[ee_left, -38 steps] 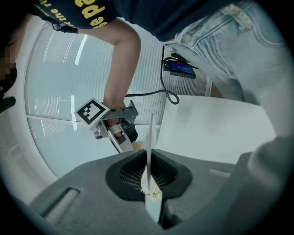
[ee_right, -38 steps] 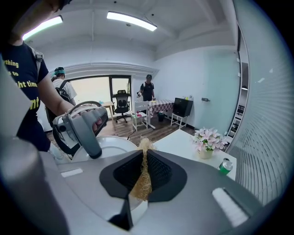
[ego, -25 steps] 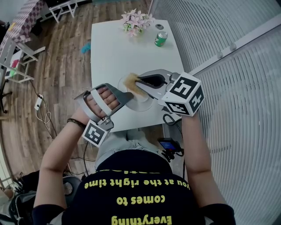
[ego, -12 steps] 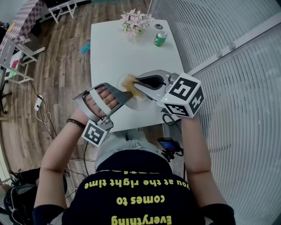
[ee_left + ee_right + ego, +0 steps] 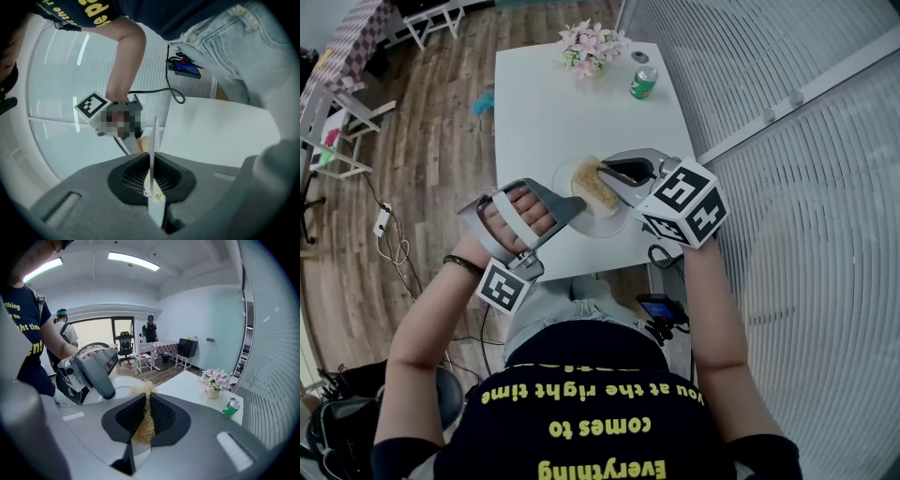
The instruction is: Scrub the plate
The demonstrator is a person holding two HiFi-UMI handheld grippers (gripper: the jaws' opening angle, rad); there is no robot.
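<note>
Our left gripper (image 5: 571, 207) is clamped on the 9 o'clock rim of the white plate (image 5: 617, 223). Our right gripper (image 5: 602, 172) pinches a straw-coloured fibre scrubber (image 5: 593, 189) against the plate's face. The plate is at the white table's (image 5: 534, 112) 6 o'clock end. A green can (image 5: 643, 82) and potted flowers (image 5: 590, 45) stand at its 12 o'clock end.

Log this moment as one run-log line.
left gripper: shut on plate rim | right gripper: shut on scrubber | scrubber: on plate
</note>
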